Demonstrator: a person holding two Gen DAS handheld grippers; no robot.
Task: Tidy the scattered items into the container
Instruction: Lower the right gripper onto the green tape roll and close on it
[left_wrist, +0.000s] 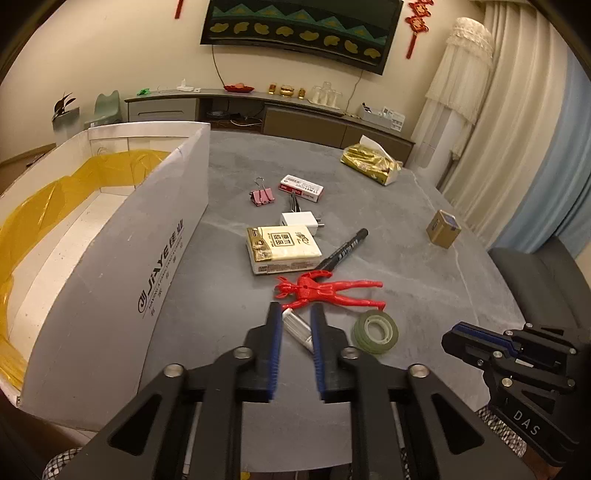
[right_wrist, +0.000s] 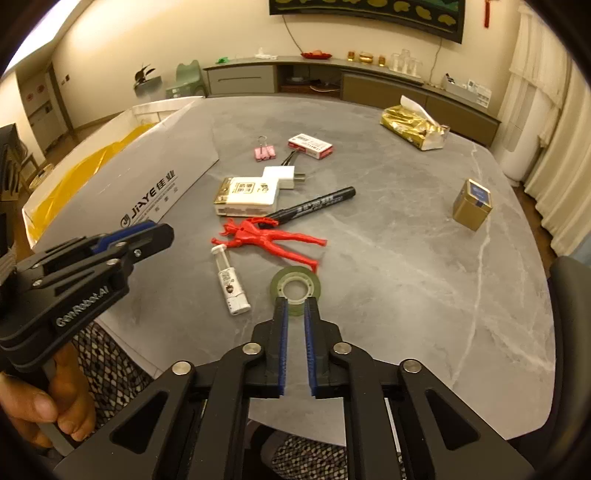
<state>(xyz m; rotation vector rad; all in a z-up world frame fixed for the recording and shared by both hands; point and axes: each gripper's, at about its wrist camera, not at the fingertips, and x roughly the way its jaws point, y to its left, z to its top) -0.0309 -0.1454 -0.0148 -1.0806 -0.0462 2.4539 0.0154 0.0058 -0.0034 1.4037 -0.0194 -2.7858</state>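
- Now, the left gripper (left_wrist: 295, 314) hangs low over the grey table (left_wrist: 406, 266), its jaws partly apart on either side of a white tube (left_wrist: 297, 326), with gaps showing between pads and tube.
- From the right wrist view the tube (right_wrist: 231, 282) lies flat on the table, just beside the red figure (right_wrist: 266, 238).
- Over on the right, the right gripper (right_wrist: 295, 306) is narrowly parted and empty, its tips at the near edge of the tape roll (right_wrist: 295, 288).
- Nearby, a marker (left_wrist: 341, 249) leans on the tissue pack (left_wrist: 282, 247); behind them sit a charger (left_wrist: 301, 221), a pink clip (left_wrist: 262, 195) and a red-and-white box (left_wrist: 301, 187).
- At the left table edge stands the white box (left_wrist: 110, 277), open, with yellow film (left_wrist: 55, 199) inside.
- Farther right rest a gold tin (right_wrist: 472, 205) and a gold tissue bag (right_wrist: 412, 127), well apart from the rest.
- A hand (right_wrist: 40, 410) grips the left gripper's handle.
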